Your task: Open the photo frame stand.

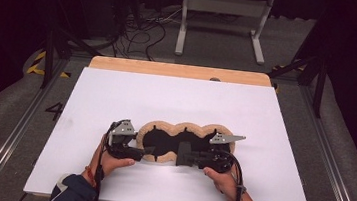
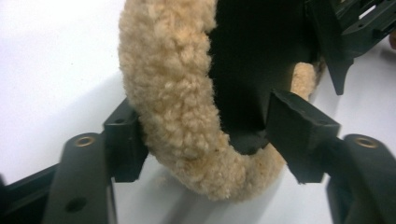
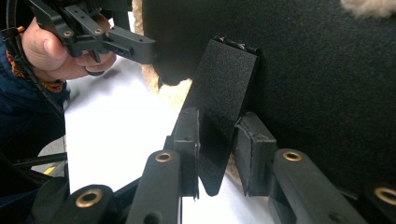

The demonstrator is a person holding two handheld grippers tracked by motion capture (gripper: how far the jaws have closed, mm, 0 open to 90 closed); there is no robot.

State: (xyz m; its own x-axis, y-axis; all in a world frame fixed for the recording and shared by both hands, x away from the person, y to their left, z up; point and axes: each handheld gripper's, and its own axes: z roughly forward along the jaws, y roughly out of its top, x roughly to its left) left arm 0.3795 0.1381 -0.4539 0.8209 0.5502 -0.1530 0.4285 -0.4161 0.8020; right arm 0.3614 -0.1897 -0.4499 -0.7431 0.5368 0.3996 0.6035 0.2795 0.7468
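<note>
A three-lobed black pad with a tan fleece rim (image 1: pixel 188 130) lies flat on the white board (image 1: pixel 177 95), near its front middle. My left gripper (image 1: pixel 150 151) comes in from the pad's left end. In the left gripper view its jaws straddle the fleece rim (image 2: pixel 173 93), one outside and one over the black lining, and my left gripper (image 2: pixel 210 130) stands open around it. My right gripper (image 1: pixel 181 153) is at the pad's front middle. In the right gripper view my right gripper (image 3: pixel 217 140) is shut on a stiff black tab (image 3: pixel 224 88) that sticks up from the pad.
The board rests on a wooden tabletop (image 1: pixel 179 70) whose far edge shows. Beyond it stand a white metal frame (image 1: pixel 223 10) and loose cables (image 1: pixel 138 31) on the floor. Both of the person's hands sit at the board's front edge.
</note>
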